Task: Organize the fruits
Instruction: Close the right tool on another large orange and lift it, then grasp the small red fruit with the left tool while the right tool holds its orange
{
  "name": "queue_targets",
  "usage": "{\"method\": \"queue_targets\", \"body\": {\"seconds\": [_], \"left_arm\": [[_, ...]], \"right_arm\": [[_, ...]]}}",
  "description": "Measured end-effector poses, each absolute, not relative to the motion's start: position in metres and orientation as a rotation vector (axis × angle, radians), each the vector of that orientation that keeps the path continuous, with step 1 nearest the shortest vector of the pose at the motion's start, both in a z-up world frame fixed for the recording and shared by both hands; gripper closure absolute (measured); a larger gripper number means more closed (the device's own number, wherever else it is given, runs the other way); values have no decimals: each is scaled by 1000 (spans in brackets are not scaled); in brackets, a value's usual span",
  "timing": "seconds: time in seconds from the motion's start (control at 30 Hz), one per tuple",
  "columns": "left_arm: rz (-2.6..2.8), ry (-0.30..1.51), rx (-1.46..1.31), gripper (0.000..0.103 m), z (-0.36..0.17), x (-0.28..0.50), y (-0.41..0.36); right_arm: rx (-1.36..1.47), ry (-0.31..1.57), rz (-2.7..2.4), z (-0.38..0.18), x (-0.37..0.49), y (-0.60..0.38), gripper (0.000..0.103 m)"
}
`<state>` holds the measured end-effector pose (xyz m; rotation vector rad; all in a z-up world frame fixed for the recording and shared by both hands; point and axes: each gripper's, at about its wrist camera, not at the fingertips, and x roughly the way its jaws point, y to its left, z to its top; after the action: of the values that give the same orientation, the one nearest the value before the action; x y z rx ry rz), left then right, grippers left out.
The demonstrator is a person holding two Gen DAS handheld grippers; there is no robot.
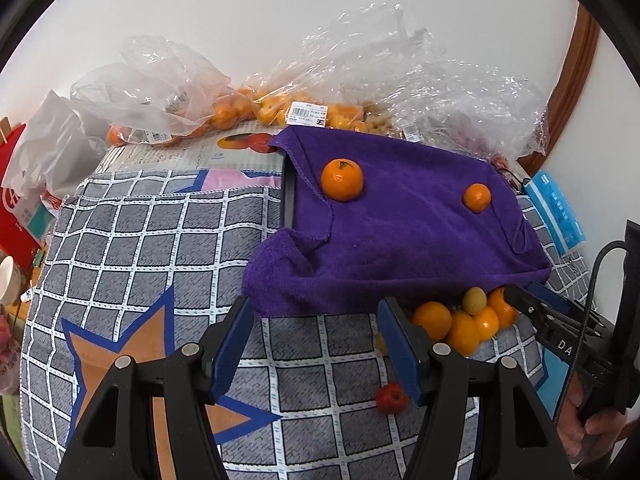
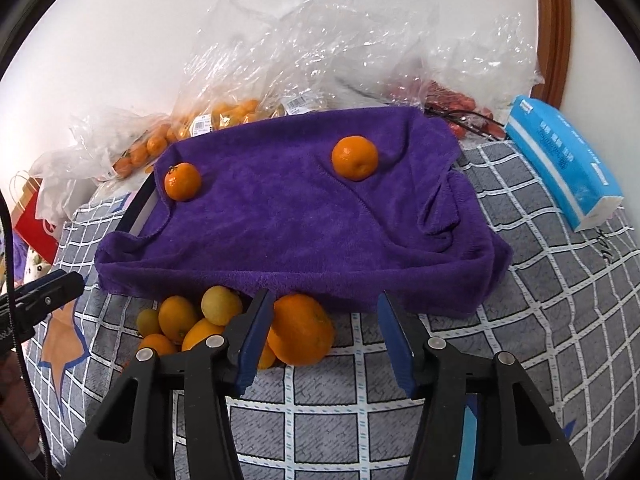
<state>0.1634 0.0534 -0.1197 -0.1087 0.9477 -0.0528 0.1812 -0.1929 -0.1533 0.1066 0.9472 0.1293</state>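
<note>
Both views are brightly and evenly lit; shadows are kept soft. Glare is scattered across the plastic bags. Edges are bent and vignetted by fisheye distortion.

We are seeing a grid-patterned cloth covering the desk, bearing a purple towel, loose citrus fruits, a small red fruit and a blue tissue pack.
</note>
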Motion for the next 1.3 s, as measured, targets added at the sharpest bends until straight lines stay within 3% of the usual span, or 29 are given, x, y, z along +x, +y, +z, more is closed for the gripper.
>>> {"method": "queue_targets", "body": {"seconds": [0.23, 0.3, 0.33, 0.93, 1.3], "left_arm": [[-30, 962, -118, 41, -124, 164, 62], [-29, 965, -130, 41, -125, 163, 64], [-29, 967, -133, 41, -125, 163, 64], [-70, 1002, -162, 41, -134, 143, 60], [-185, 1053, -102, 41, -157, 127, 18]], "right_arm": [[117, 985, 158, -163, 186, -187, 50], [120, 989, 168, -165, 185, -186, 57], [124, 988, 176, -165, 184, -187, 68], [77, 1009, 118, -171, 160, -211, 68], [61, 945, 104, -154, 135, -225, 68]]}}
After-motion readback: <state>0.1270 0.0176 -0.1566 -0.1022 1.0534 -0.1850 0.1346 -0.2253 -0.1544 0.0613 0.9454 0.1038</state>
